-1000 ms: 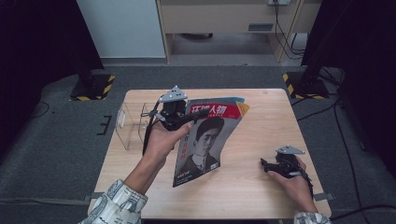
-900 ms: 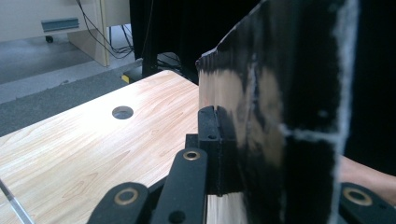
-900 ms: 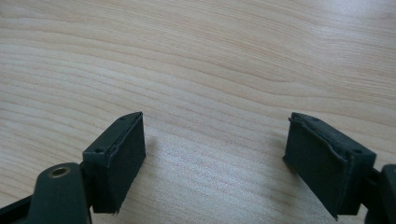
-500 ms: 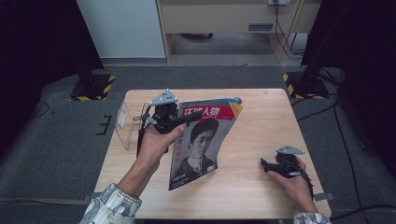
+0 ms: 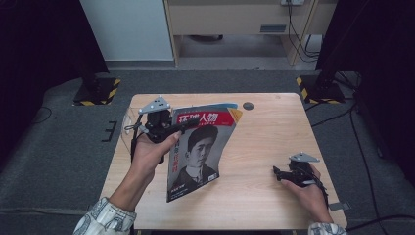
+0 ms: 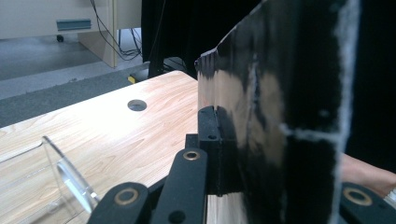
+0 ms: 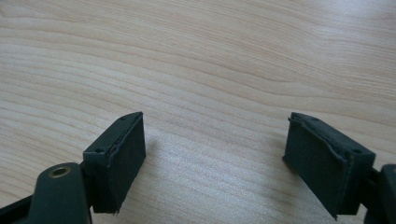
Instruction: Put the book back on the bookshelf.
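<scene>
Over the wooden table's (image 5: 264, 147) left half, toward nine o'clock from its centre, the left gripper (image 5: 166, 129) holds a magazine (image 5: 200, 147) lifted off the surface. Its jaws are clamped on the magazine's upper left edge, and the cover, with a red title band and a portrait, hangs tilted, its lower corner pointing toward six o'clock. In the left gripper view the dark glossy sheet (image 6: 280, 116) stands pinched between the black pads, close to the lens. At nine o'clock of that gripper, at the table's left edge, stands a clear acrylic holder (image 5: 128, 128), seen also at the lower left of the left gripper view (image 6: 51, 182). A round grommet hole (image 5: 248, 105) sits near the table's far edge, at about twelve o'clock. Toward four o'clock, well apart from the magazine, the right gripper (image 5: 288, 175) rests low near the table's right edge; its jaws stand wide apart with nothing between them, bare wood grain beneath (image 7: 210, 154).
</scene>
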